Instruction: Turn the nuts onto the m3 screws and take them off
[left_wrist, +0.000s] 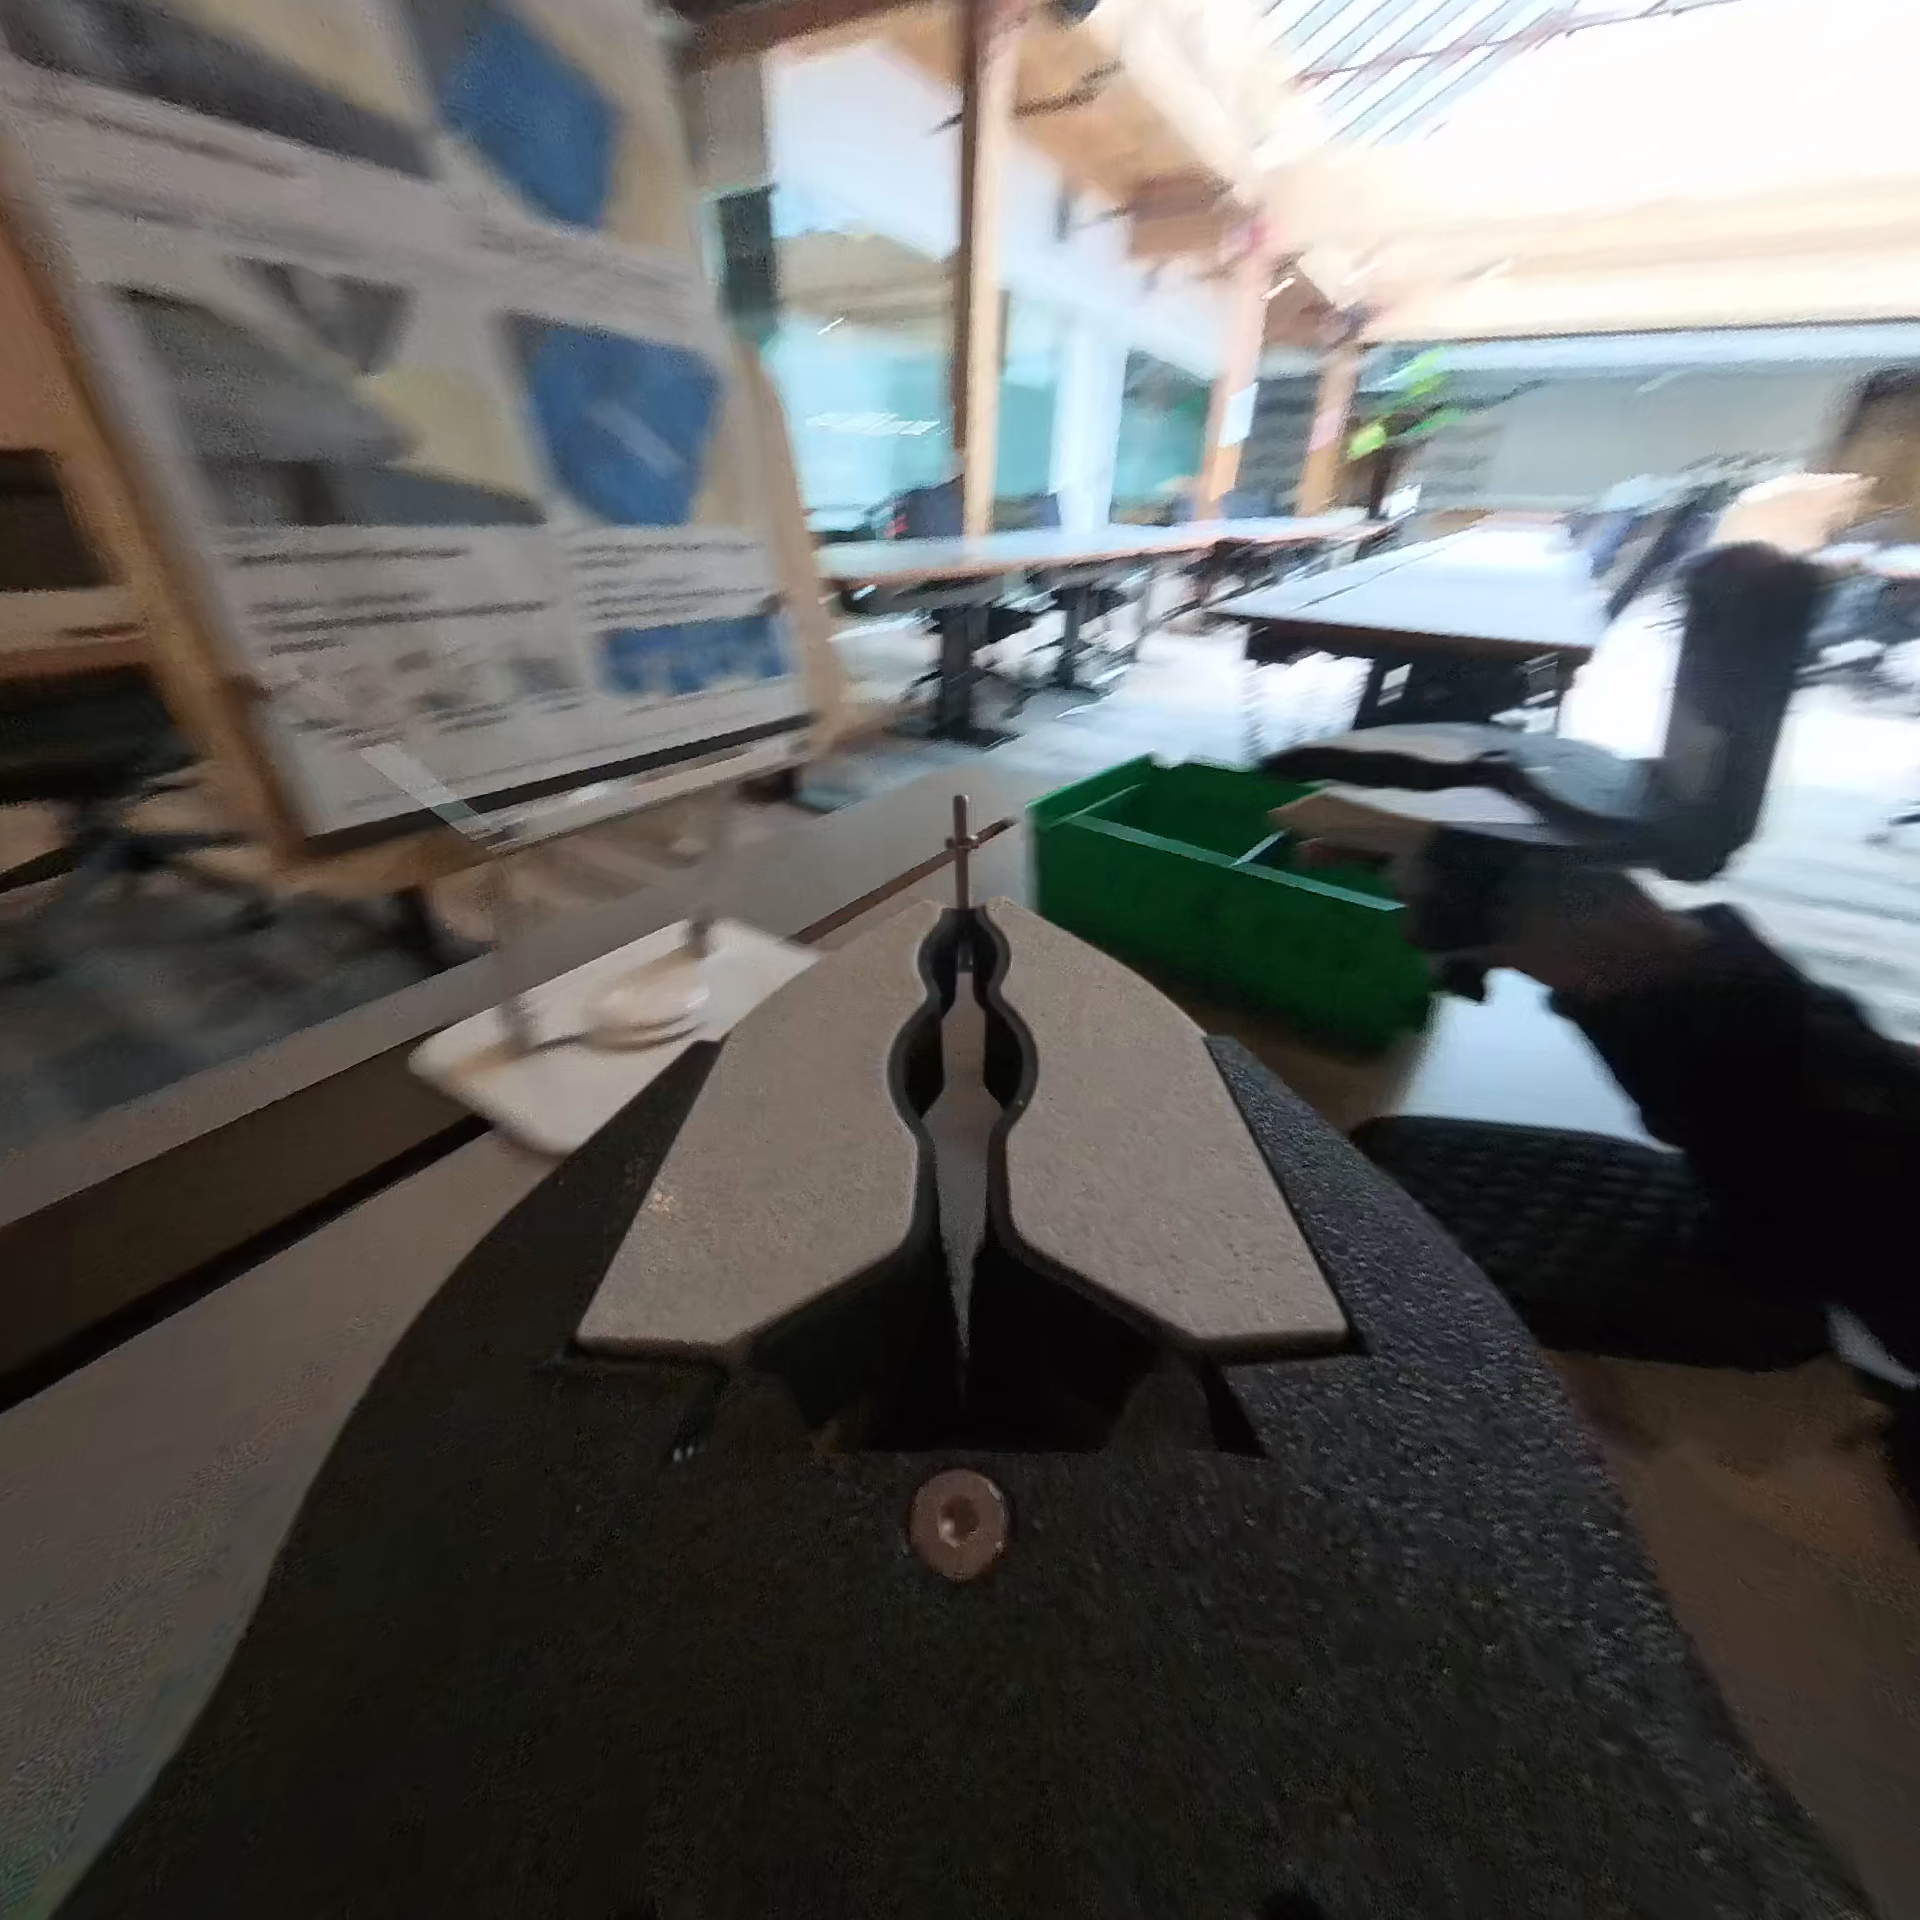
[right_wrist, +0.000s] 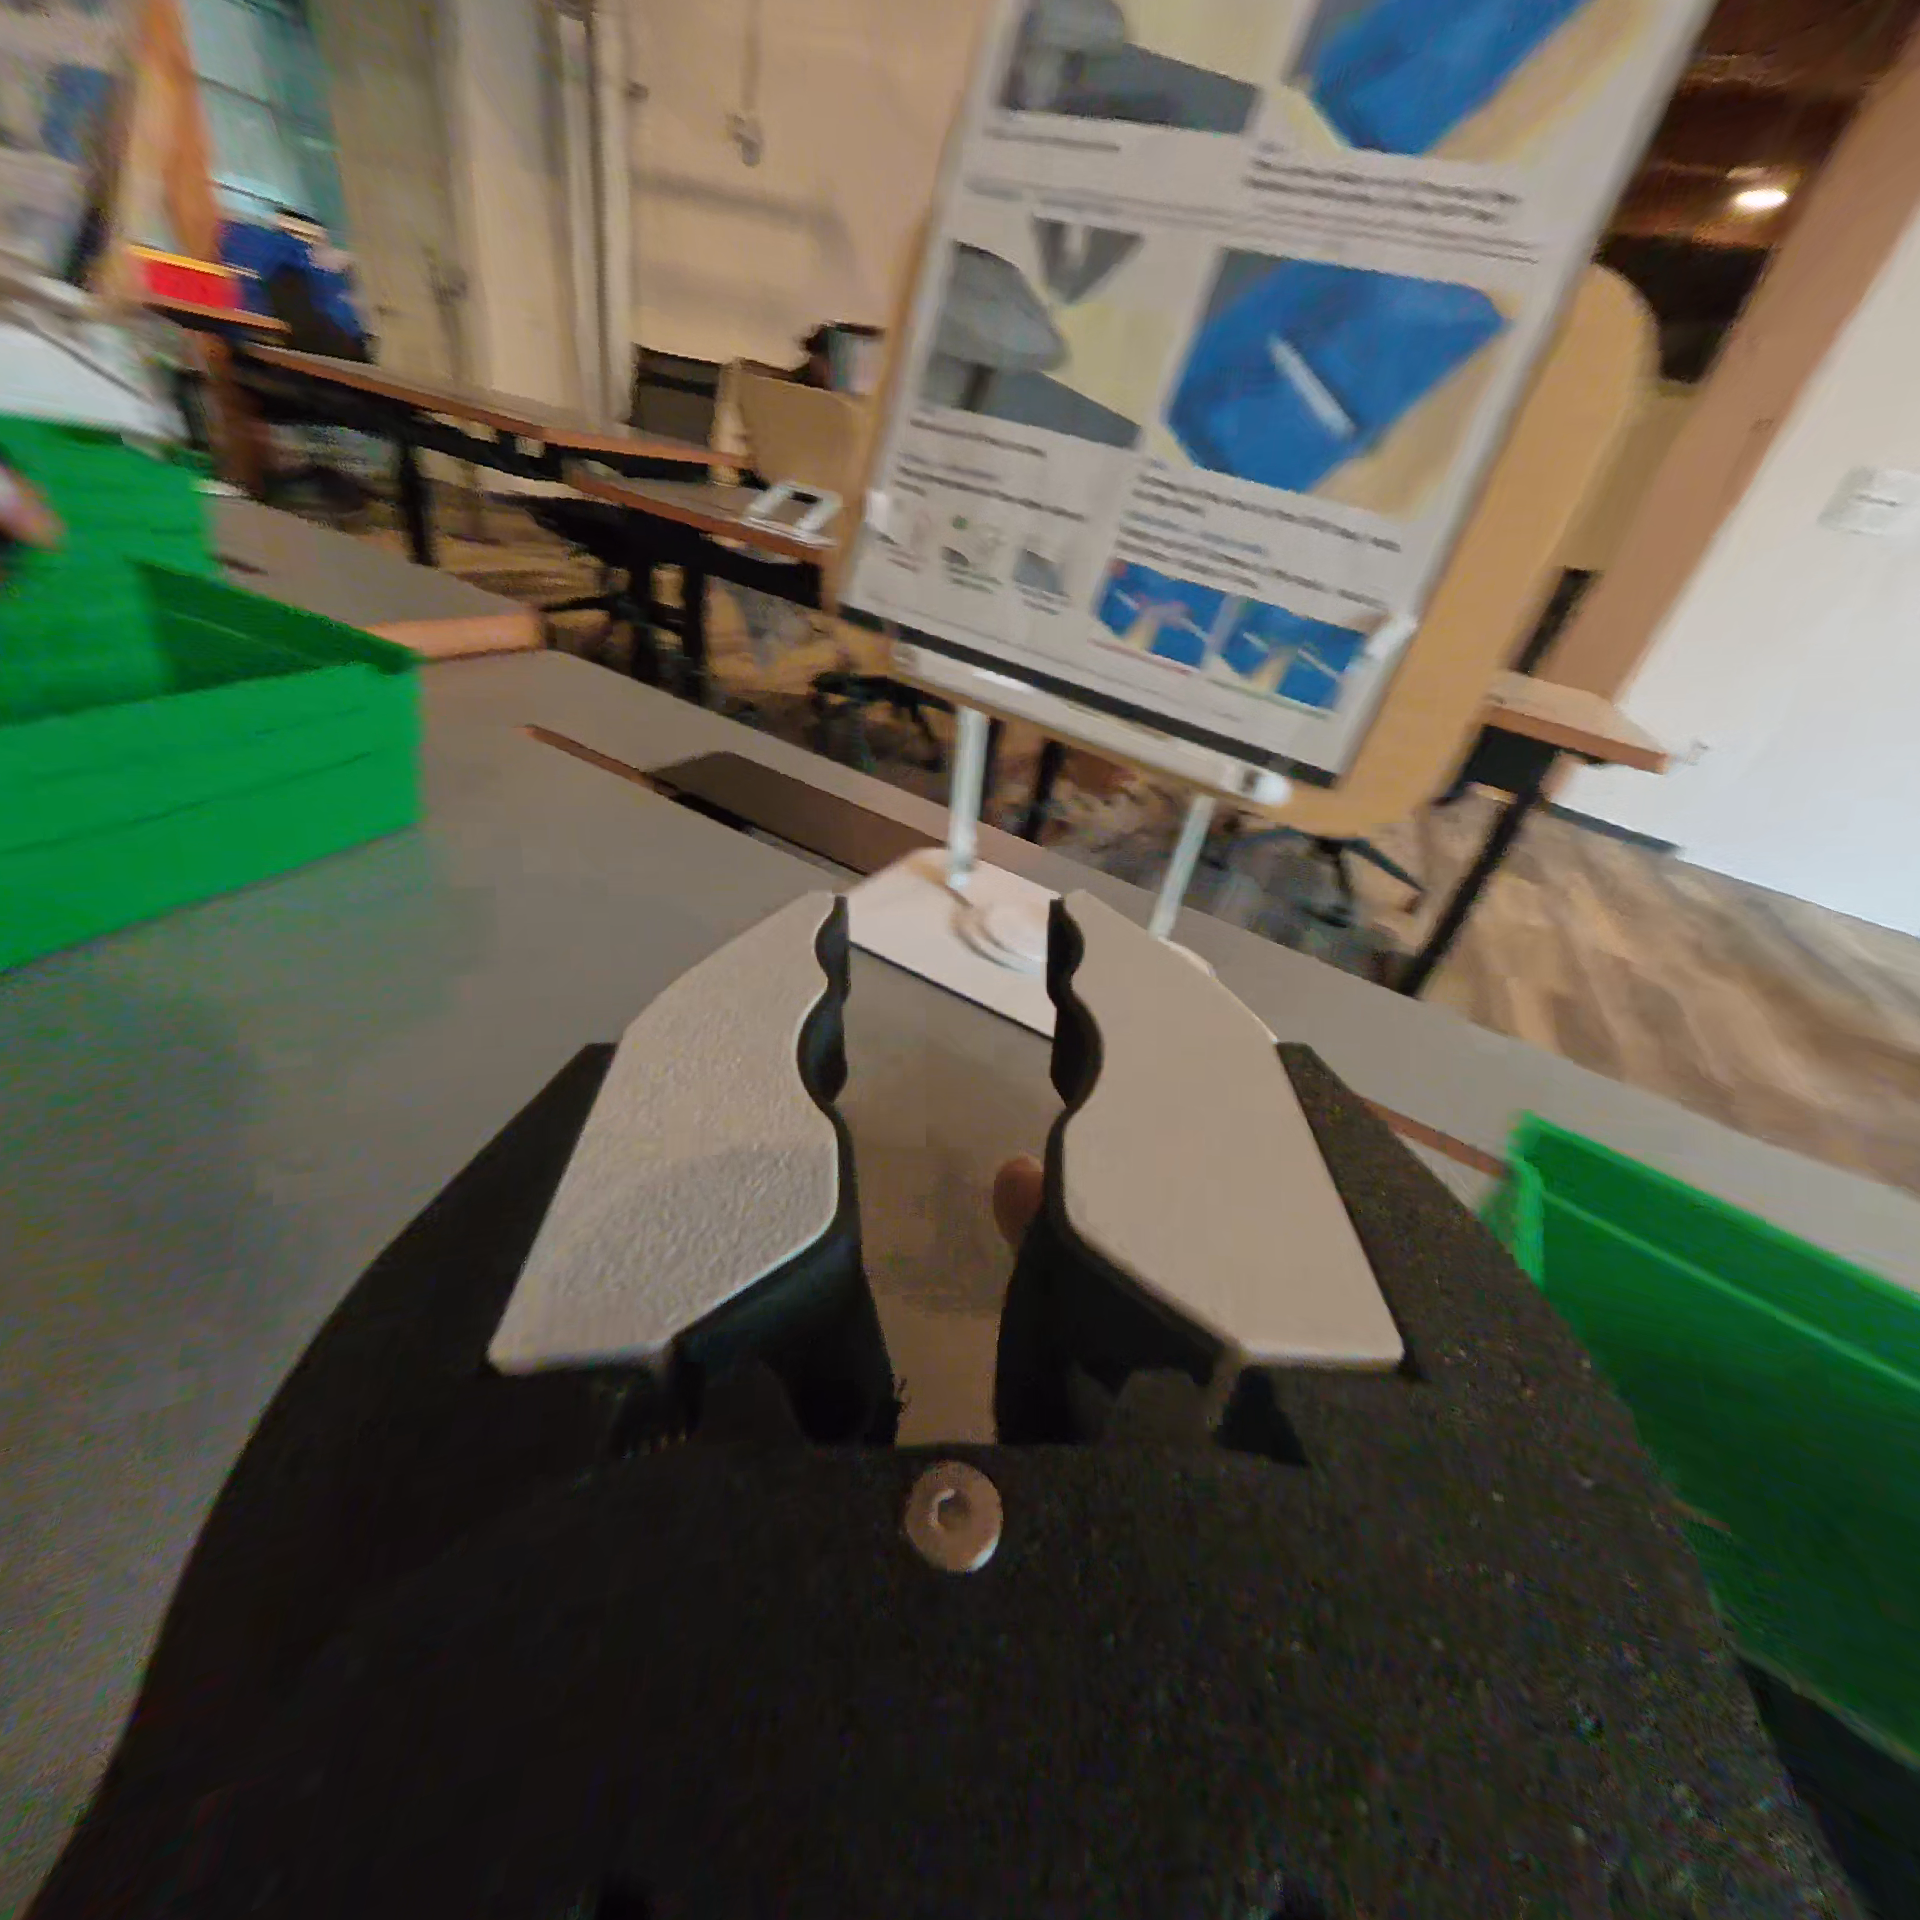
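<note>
In the left wrist view my left gripper (left_wrist: 963, 914) is shut on a thin metal screw (left_wrist: 963, 868). The screw stands up past the fingertips, with a small nut (left_wrist: 965, 844) sitting partway up its shaft. The gripper is held above the grey table (left_wrist: 208, 1403). In the right wrist view my right gripper (right_wrist: 948, 920) is open, and nothing lies between its pads. It hovers over the grey table (right_wrist: 260, 1091). My right gripper also shows blurred at the right of the left wrist view (left_wrist: 1382, 790), over the green bin.
A green bin (left_wrist: 1226, 914) stands ahead on the right in the left wrist view. Green bins sit at the left (right_wrist: 197, 748) and right (right_wrist: 1714, 1351) of the right wrist view. A poster on a white-based stand (right_wrist: 997, 935) is straight ahead; it also shows at the left (left_wrist: 623, 997). Across from one pair of fingers to the other is roughly 25 cm.
</note>
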